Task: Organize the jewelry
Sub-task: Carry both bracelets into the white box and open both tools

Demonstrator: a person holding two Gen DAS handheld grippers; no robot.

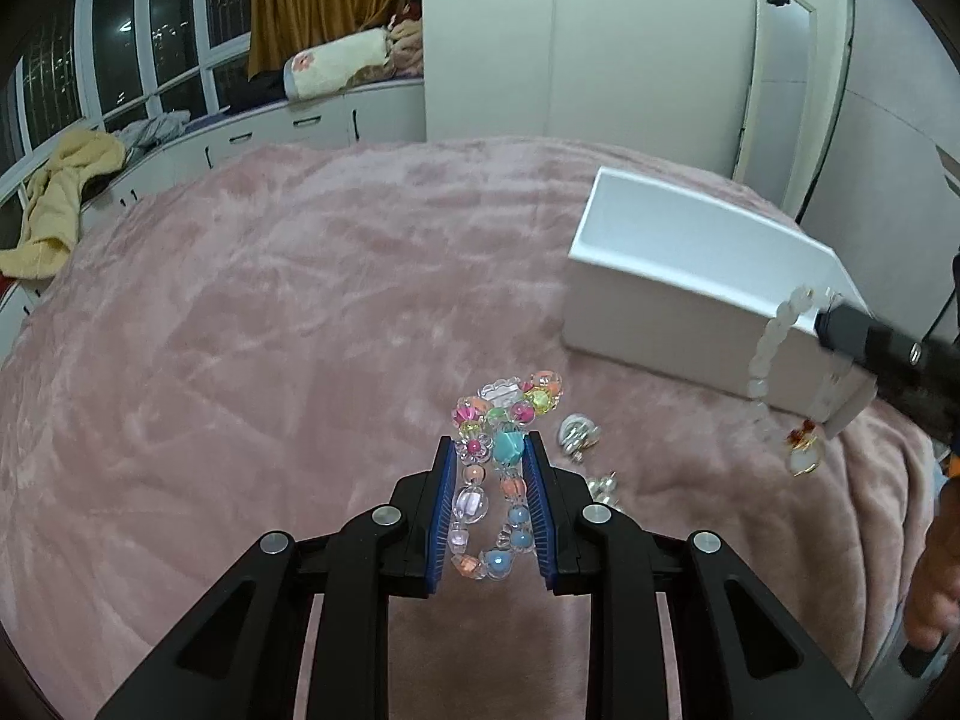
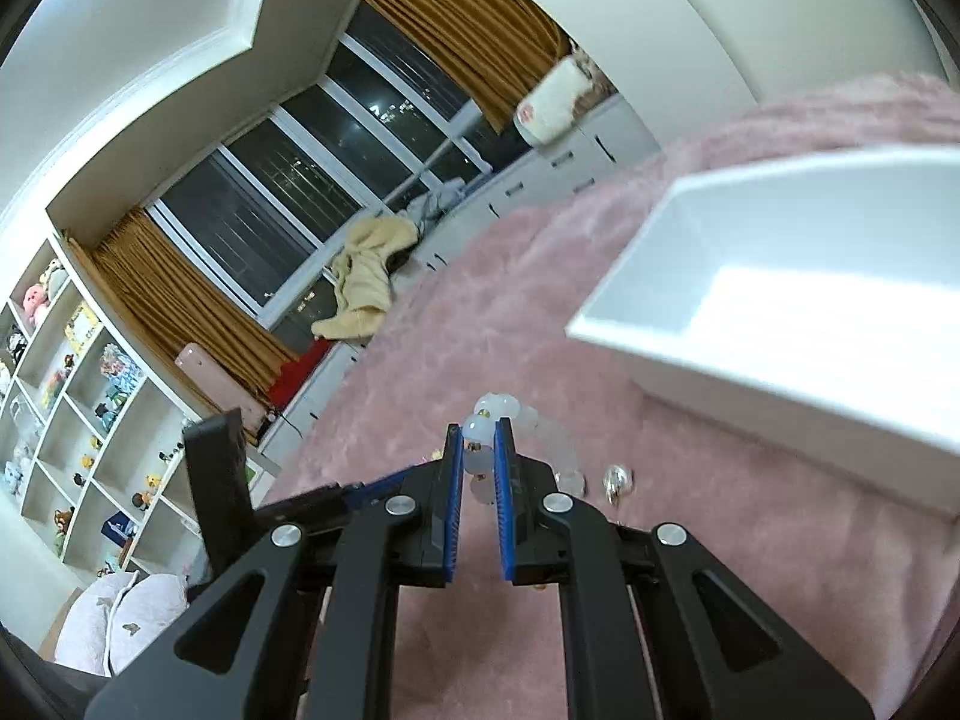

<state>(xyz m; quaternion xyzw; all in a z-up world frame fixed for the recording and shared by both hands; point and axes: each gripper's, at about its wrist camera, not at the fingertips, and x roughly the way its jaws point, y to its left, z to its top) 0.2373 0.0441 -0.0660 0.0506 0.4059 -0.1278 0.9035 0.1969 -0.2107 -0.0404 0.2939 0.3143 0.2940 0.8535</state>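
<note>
Here left tongs (image 1: 489, 450) clench a multicoloured bracelet (image 1: 501, 474) (glossy beads), right tongs (image 2: 480, 438) a milky bracelet (image 2: 480, 450).

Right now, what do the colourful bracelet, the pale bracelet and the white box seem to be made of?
Colourful bracelet: probably glossy plastic or glass beads, some clear with coloured cores, catching highlights.
Pale bracelet: milky, translucent round beads, perhaps stone or glass; an amber-and-gold charm hangs below.
White box: matte, stiff flat walls with sharp edges, likely cardboard or foam board.

No legible text anywhere.
</note>
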